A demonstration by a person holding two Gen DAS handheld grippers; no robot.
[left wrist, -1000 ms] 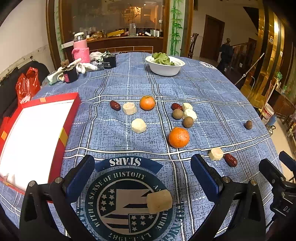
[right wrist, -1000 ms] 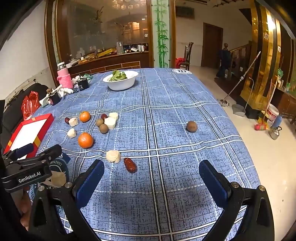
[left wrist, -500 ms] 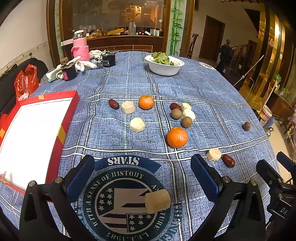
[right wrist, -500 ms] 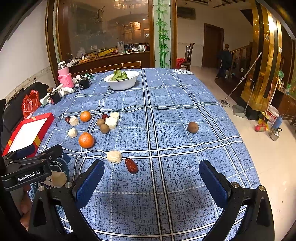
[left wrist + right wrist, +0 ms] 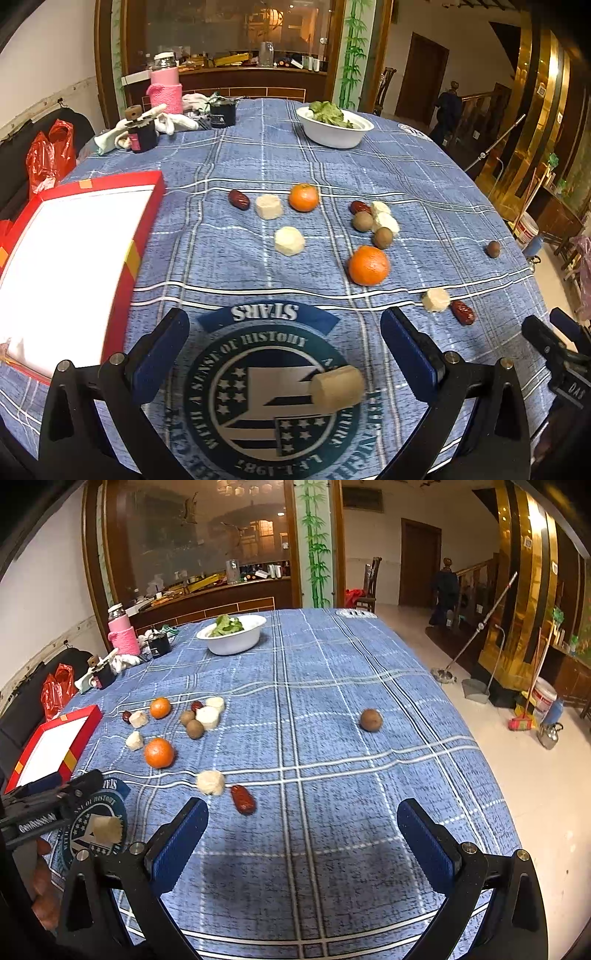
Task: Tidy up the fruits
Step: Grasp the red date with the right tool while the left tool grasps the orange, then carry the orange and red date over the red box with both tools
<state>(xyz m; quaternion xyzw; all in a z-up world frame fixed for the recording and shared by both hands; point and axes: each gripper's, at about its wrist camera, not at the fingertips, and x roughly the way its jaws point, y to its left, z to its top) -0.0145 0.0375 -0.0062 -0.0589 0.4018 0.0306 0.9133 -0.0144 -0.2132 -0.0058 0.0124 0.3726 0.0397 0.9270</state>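
Note:
Fruits lie scattered on the blue checked tablecloth (image 5: 424, 177): two oranges (image 5: 368, 265) (image 5: 303, 197), red dates (image 5: 239, 199) (image 5: 463, 312), brown round fruits (image 5: 382, 237) (image 5: 492, 248), and pale peeled chunks (image 5: 289, 240) (image 5: 269, 206). A red-rimmed tray with a white inside (image 5: 66, 258) sits at the left. My left gripper (image 5: 284, 343) is open above the printed emblem, with a pale chunk (image 5: 337, 386) lying between its fingers. My right gripper (image 5: 301, 834) is open and empty, just short of a red date (image 5: 242, 799) and a pale chunk (image 5: 210, 782). A lone brown fruit (image 5: 371, 719) lies to the right.
A white bowl of greens (image 5: 334, 125) stands at the back. A pink-sleeved jar (image 5: 165, 88), dark cups and cloths (image 5: 144, 129) crowd the back left. The table's right edge (image 5: 491, 760) drops to a floor with a broom and bucket (image 5: 543, 698).
The left gripper has drawn back slightly and the right has edged forward a little, so the fruits sit marginally closer. Both stay open and nothing has been picked up.

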